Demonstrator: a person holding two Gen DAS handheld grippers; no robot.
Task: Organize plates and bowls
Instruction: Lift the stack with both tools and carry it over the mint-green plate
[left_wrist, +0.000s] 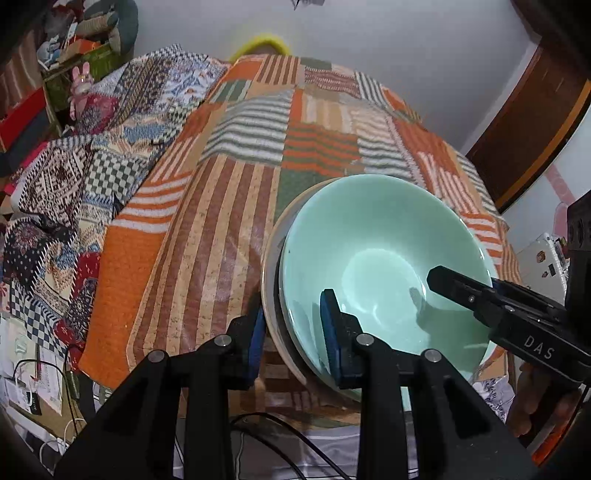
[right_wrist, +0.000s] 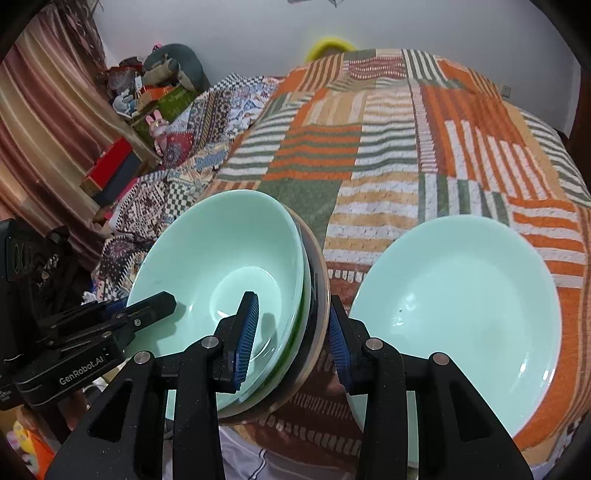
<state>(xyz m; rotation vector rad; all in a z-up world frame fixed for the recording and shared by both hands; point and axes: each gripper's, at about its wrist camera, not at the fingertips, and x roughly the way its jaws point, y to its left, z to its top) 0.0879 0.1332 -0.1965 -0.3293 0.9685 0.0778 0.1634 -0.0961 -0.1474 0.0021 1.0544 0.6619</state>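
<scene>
I had my left gripper (left_wrist: 293, 338) and right gripper (right_wrist: 291, 334) straddling opposite rims of the stacked bowls (right_wrist: 221, 266) on the bedspread (right_wrist: 406, 147), beside a plate (right_wrist: 461, 295); whether they pinched, I couldn't tell. An uneven lift might have slid the stack apart.

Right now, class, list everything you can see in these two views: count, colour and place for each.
Bowl stack: mint green bowl on top, rims beneath it, near edge of bed.
Plate: one, mint green, right of the stack.
Blanket: one, orange, green and white patchwork, covering the bed.
Toy rabbit: one, pink, far left among clutter.
Left gripper: straddles the stack's left rim.
Right gripper: straddles the stack's right rim.
</scene>
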